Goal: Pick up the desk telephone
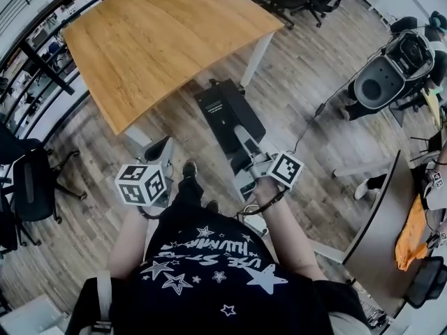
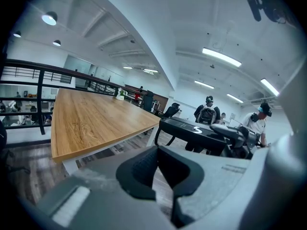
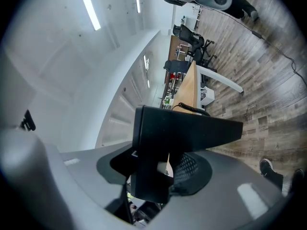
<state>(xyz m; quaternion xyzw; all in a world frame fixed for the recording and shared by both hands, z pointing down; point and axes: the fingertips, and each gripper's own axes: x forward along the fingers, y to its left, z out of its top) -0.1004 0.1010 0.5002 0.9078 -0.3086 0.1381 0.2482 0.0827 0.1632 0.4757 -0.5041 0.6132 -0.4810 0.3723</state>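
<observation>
Right gripper (image 3: 164,166) clamps desk telephone (image 3: 192,128); left gripper (image 2: 157,152) closed, empty.

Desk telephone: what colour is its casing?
The desk telephone is black, clearest in the right gripper view.

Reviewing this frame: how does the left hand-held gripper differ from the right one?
The right hand-held gripper is shut on the black desk telephone; the left hand-held gripper has its jaws together on nothing. The left gripper view sits level with the room; the right gripper view is rolled, floor at its right. Both are held out before the person near the wooden table, each bearing a marker cube.
</observation>
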